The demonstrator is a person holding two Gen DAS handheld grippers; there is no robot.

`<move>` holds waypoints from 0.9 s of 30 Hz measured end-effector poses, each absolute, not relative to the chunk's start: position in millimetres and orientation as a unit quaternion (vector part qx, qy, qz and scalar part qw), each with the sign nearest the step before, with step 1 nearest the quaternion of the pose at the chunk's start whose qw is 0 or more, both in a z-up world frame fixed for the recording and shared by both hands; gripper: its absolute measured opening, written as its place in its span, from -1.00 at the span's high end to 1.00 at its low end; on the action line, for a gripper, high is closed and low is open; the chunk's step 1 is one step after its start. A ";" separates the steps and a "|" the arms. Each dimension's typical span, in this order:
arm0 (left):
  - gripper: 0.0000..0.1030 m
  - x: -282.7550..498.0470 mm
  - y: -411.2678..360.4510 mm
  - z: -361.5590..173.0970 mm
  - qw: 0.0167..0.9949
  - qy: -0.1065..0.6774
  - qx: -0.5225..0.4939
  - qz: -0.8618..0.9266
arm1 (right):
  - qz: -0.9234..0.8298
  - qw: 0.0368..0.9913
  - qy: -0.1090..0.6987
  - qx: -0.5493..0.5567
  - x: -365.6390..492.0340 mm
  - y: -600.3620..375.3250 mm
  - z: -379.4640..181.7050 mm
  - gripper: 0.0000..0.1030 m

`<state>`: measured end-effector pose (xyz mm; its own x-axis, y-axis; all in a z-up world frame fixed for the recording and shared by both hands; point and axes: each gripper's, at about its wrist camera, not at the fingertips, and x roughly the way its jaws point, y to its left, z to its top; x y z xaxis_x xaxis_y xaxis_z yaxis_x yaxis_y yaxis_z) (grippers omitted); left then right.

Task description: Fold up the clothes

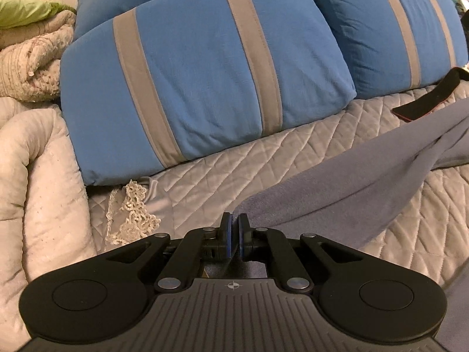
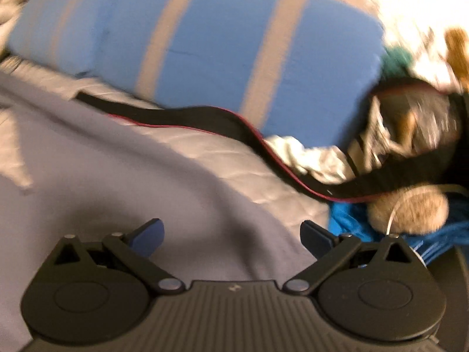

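Lying across the quilted bed, grey garment is seen at 2 o'clock of the left tool, clenched on its edge, right tool released above garment, blue pillows at 12 o'clock, black strap alongside.

pillows: blue, grey stripes; bedspread: pale grey, diamond-quilted; garment: lavender-grey, plain; strap: black, red-edged

Two pillows side by side at back, on quilted cover. Garment spread on cover before them. Strap lies between garment and right pillow. Bunched blankets left of pillows.
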<state>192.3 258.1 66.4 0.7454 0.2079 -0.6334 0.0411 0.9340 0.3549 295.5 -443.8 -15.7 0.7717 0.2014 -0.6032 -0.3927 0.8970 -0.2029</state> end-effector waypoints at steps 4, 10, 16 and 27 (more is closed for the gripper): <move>0.91 191.9 258.7 61.3 0.916 0.357 0.175 0.047 | 0.120 0.937 0.305 -0.124 332.8 -474.3 -24.8 -0.93; 0.91 194.1 263.1 52.4 0.915 0.362 0.171 0.053 | 0.094 0.925 0.332 -0.161 364.8 -476.0 -51.6 -0.82; 0.91 196.9 264.5 43.9 0.913 0.365 0.171 0.058 | 0.158 0.911 0.352 -0.148 371.7 -476.3 -57.7 -0.21; 0.91 191.6 262.3 52.7 0.924 0.331 0.175 0.073 | 0.164 0.923 0.316 -0.144 357.5 -465.9 -44.5 0.99</move>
<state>191.6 262.3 52.7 0.7705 0.2510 -0.5859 -0.0191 0.9279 0.3724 357.5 -465.9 -44.5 0.7463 0.2120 -0.6310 -0.3940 0.9047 -0.1621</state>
